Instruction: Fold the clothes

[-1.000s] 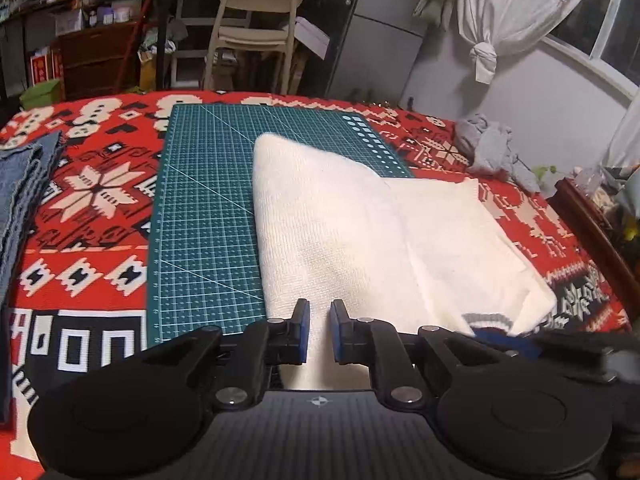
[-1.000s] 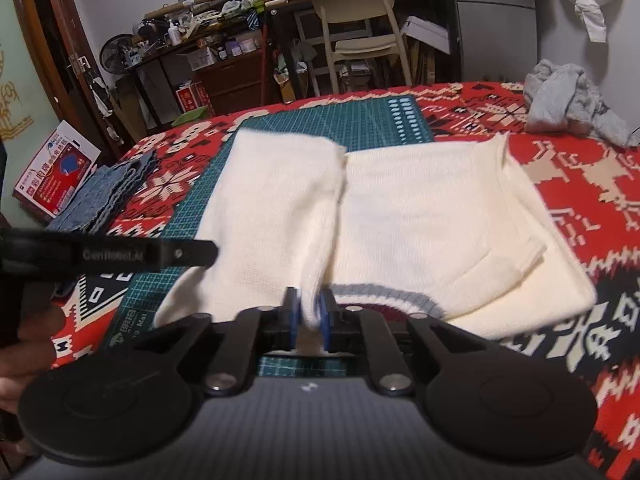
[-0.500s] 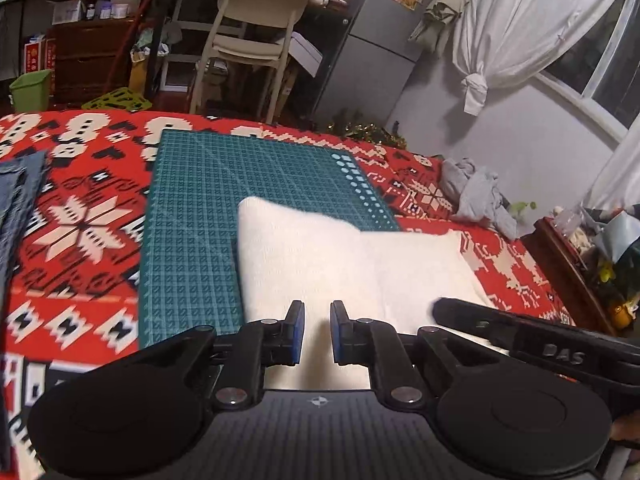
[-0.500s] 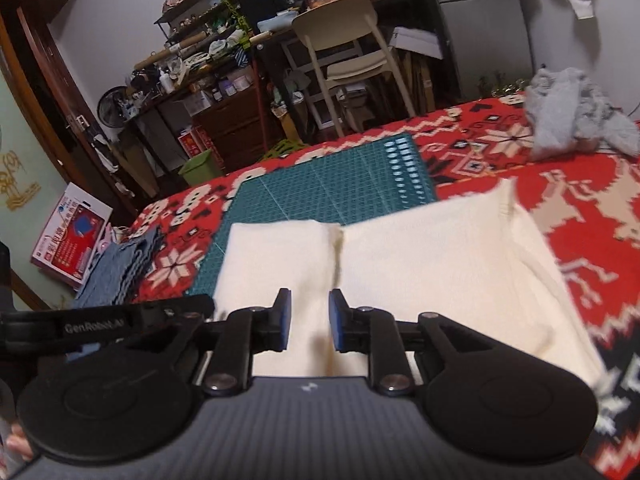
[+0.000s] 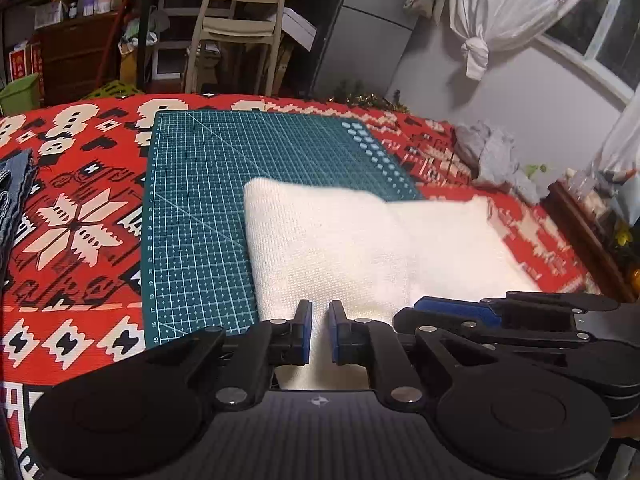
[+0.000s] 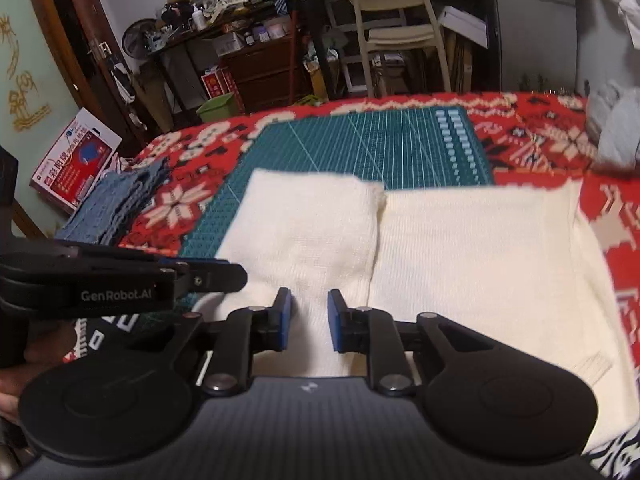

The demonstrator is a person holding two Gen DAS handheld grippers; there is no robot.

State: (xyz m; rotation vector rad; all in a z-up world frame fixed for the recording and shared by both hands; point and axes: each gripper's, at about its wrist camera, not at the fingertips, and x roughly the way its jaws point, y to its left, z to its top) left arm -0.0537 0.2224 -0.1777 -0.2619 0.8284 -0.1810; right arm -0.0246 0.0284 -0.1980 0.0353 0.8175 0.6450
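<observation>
A cream-white knitted sweater (image 6: 460, 256) lies flat, part on the green cutting mat (image 5: 200, 208) and part on the red patterned cloth (image 5: 76, 216) that covers the surface. Its left portion is folded over on top of the body, making a thicker panel (image 6: 304, 232) with a straight vertical edge near the middle; the single layer to the right spreads past the mat onto the red cloth. The knit shows a fine ribbed texture, and no collar or hem trim is visible from either wrist view.

The left tongs (image 5: 320, 332) hover above the near edge of the folded panel, blue pads parted by a narrow gap with nothing between them. The right tongs (image 6: 308, 320) hang over the same panel, pads set wider apart and likewise empty. Each tool shows in the other's view, close alongside.

The side of the left tool reads "GenRobot.AI" (image 6: 116, 295) in white letters. A red and white box (image 6: 74, 160) with Chinese characters leans by the wall at left; its text is too small to read. Folded blue denim (image 6: 116, 204) lies on the cloth left of the mat. The mat carries white grid lines and scale numbers along its edge.
</observation>
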